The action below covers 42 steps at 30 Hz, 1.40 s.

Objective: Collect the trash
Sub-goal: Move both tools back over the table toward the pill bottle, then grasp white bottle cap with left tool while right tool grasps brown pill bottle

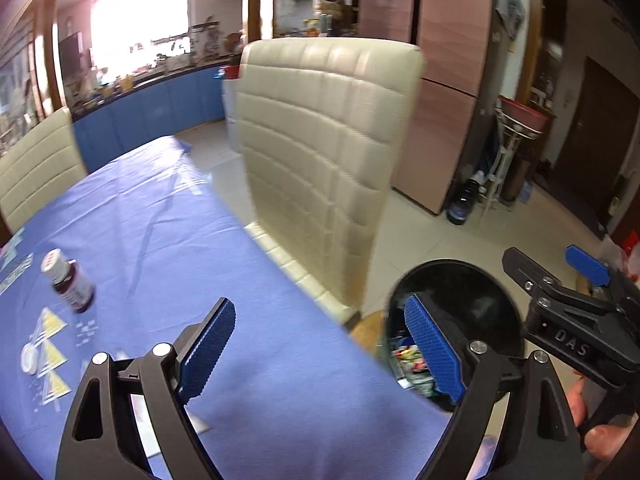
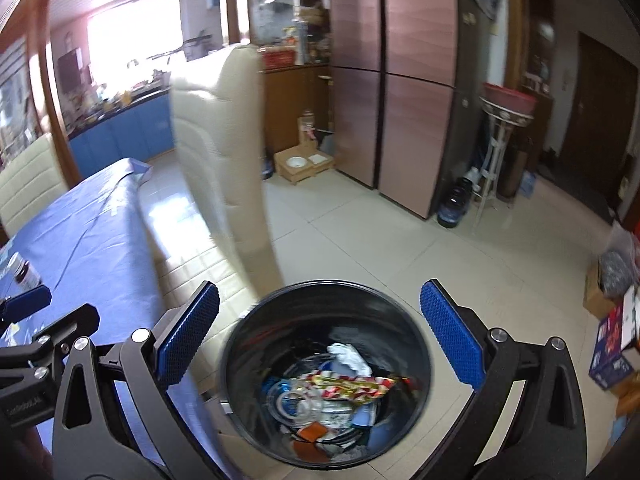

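- While both claws stand apart and empty, the left gripper [image 1: 320,356] hangs over the table edge, one blue pad [image 1: 210,346] above the blue cloth [image 1: 168,216] and the other in front of the bin.
- The right gripper [image 2: 320,336] sits straight above the black bin [image 2: 326,292], its pads to either side of the rim, nothing between them.
- In the left view the right gripper [image 1: 560,296] shows at the right edge, with fingers [image 1: 600,440] of a hand wrapped on its handle.
- The bin stands on the tiled floor [image 2: 400,240] just beside the table, and holds the trash [image 2: 344,388]: a red-and-white wrapper, crumpled white paper, clear plastic, blue scraps.
- On the cloth, to the left, a small dark bottle [image 1: 70,280] with a white cap lies tilted; near it a white cap [image 1: 30,358] rests on printed yellow triangles.
- A cream chair [image 1: 320,160] stands against the table's far side, just behind the bin.
- Further back stand pink cabinets [image 2: 416,80], and blue kitchen units under a bright window [image 1: 140,20].
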Motion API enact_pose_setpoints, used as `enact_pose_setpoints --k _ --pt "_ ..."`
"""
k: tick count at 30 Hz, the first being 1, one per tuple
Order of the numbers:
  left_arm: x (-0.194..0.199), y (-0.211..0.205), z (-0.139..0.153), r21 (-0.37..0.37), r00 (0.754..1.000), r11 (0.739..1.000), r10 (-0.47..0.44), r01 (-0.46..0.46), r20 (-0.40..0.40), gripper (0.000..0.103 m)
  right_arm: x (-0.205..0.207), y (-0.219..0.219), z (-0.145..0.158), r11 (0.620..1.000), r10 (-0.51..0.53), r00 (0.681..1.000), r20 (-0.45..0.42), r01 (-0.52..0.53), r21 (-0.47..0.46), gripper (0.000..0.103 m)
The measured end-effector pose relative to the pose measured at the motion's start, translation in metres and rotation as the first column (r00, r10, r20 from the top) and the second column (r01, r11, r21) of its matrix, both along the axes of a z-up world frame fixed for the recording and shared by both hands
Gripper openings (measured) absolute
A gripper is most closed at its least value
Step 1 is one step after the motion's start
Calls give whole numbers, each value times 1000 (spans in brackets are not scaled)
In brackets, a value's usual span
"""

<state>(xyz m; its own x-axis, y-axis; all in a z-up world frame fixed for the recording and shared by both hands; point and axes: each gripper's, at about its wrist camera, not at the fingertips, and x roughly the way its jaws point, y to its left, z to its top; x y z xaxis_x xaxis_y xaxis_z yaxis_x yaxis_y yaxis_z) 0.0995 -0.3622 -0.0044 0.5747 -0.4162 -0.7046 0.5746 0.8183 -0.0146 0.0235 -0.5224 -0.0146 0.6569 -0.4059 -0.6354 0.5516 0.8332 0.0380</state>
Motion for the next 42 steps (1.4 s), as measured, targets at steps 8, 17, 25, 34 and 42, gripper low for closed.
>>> enact_pose_setpoints --k 8,17,25,34,42 --pt "27 98 1 13 981 982 189 -190 30 85 49 85 8 984 179 984 -6 -179 10 99" --pt "55 199 -10 33 931 930 364 -365 18 85 91 179 3 942 334 942 -45 -335 -24 99" --pt "69 260 -19 31 905 905 425 -425 11 85 129 243 1 899 434 898 -74 -437 -31 99" --pt "91 301 -36 46 893 893 450 -448 -30 85 174 285 3 877 474 874 -111 -480 -31 99" --pt "109 305 -51 50 891 894 448 -445 -71 84 214 305 -9 861 506 853 -124 -508 21 99"
